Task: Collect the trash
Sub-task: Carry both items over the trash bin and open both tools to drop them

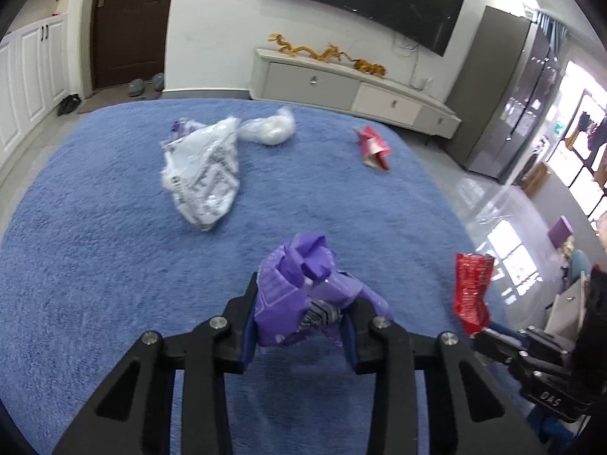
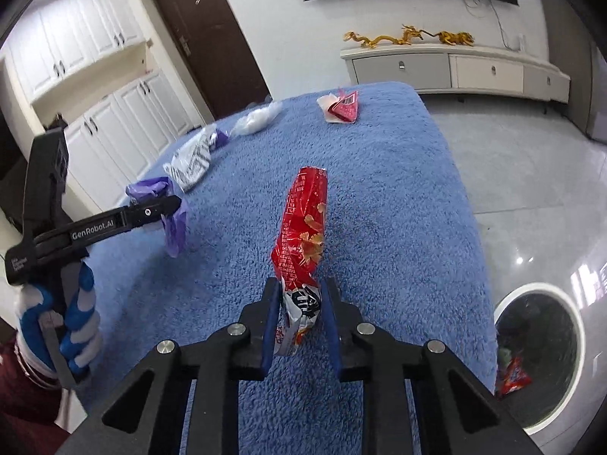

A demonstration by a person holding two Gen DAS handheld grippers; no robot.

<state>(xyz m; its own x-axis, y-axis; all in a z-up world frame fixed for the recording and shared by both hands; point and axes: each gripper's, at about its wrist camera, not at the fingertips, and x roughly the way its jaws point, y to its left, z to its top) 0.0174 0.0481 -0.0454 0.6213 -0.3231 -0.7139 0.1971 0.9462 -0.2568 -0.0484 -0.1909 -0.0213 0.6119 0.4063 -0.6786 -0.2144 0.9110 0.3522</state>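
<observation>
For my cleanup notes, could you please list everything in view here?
purple wrapper: 1, purple, in left tongs
red snack bag: 1, red, in right tongs
patterned bag: 1, white-grey, on carpet
clear bag: 1, translucent, behind it
red packet: 1, red, far carpet
carpet: 1, blue
bin: 1, white-rimmed, right floor
TV cabinet: 1, white, far wall
left tongs: black, shut
right tongs: black, shut

Place: I was working in a home living room.
Wall: a large dark television (image 1: 364, 0) hung at upper centre.
Below it: a long white media cabinet (image 1: 353, 91) carried golden dragon figures (image 1: 326, 53).
Upper left: I saw a brown entrance door (image 1: 129, 22), shoes (image 1: 146, 84) and white cupboards (image 1: 34, 64).
Floor: a blue shaggy carpet (image 1: 114, 265) lay over glossy grey tiles (image 2: 512, 174).
</observation>
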